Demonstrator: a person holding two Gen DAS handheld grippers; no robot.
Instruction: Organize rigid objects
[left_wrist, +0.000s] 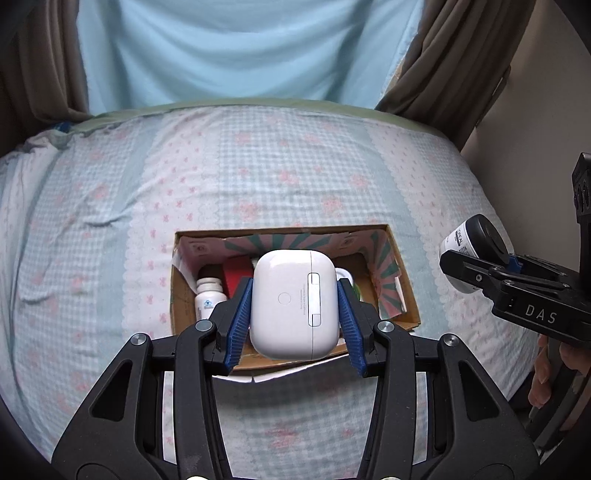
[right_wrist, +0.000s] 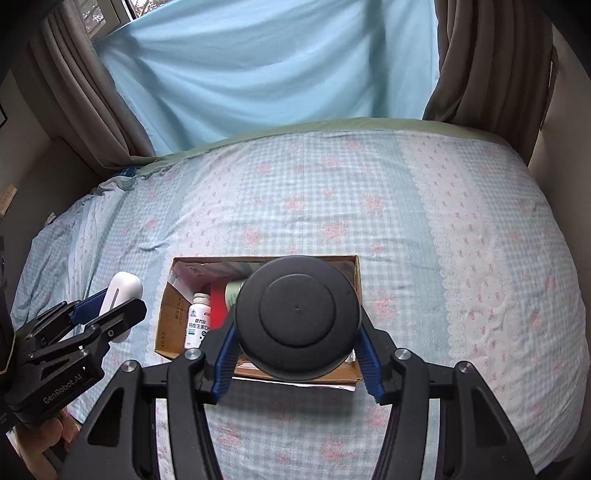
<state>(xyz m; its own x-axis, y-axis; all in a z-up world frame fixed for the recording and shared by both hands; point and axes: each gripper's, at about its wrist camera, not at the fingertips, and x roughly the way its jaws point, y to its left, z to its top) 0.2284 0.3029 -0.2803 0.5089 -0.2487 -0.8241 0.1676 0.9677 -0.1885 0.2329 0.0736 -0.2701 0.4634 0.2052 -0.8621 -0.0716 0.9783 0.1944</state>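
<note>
Two grippers hang over a bed (left_wrist: 110, 206), each closed on one thing. In the left wrist view the left gripper (left_wrist: 294, 310) clamps a white earbud case (left_wrist: 291, 302) between its blue pads (left_wrist: 240, 325), right over an open cardboard box (left_wrist: 399, 273) at centre. The right gripper (left_wrist: 484, 266) comes in at 3 o'clock, holding a black-lidded jar (left_wrist: 476, 240) well to the right of the box. In the right wrist view that jar (right_wrist: 297, 314) fills the middle, pinched on both sides, with the box behind it. Inside the box a white bottle (right_wrist: 199, 317) lies toward 9 o'clock beside a red item (right_wrist: 218, 306). At 8 o'clock the left gripper and case sit left of the box. A pale blue sheet (right_wrist: 258, 74) hangs at 12 o'clock.
</note>
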